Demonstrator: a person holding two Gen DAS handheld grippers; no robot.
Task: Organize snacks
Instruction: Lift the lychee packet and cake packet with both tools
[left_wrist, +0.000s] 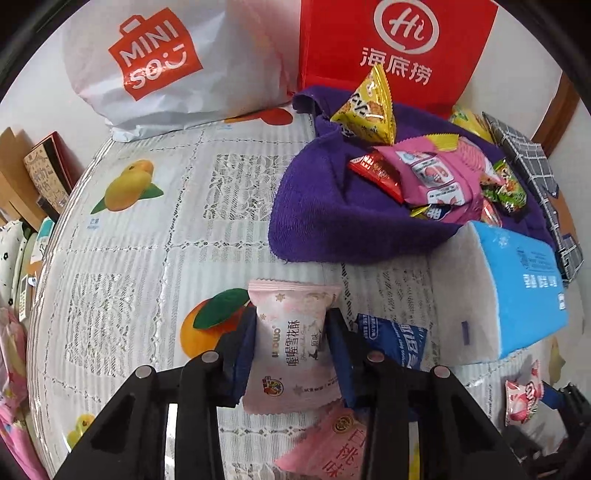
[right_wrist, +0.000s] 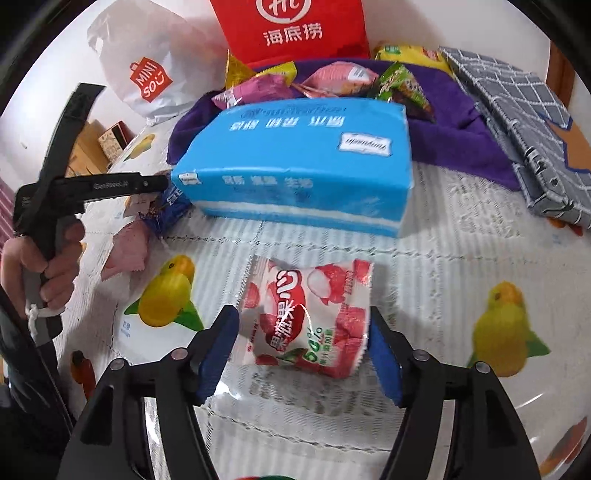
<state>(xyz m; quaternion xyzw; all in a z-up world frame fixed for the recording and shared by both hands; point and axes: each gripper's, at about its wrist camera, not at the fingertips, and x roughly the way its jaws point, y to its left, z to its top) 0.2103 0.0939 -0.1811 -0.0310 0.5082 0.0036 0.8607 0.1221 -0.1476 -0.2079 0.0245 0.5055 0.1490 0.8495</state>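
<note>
While both packets wait on the table:
Left gripper (left_wrist: 291, 350): clamped on pink snowflake-crisp packet (left_wrist: 291, 347); carry toward 1 o'clock, purple towel (left_wrist: 314, 206).
Right gripper (right_wrist: 301, 339): spread around lychee packet (right_wrist: 306, 314), untouched; must close.

The red-and-white lychee snack packet (right_wrist: 308, 317) lies on the fruit-print tablecloth (right_wrist: 443, 280) just in front of the blue tissue pack (right_wrist: 295, 166); the right gripper (right_wrist: 303, 349) straddles the packet, pads apart from it; behind the tissue pack, snacks heap on a purple towel (right_wrist: 458, 125)

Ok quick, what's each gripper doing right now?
Left gripper: closed on the pale pink snack packet.
Right gripper: open, with the red lychee packet between its pads, not pressed.
</note>
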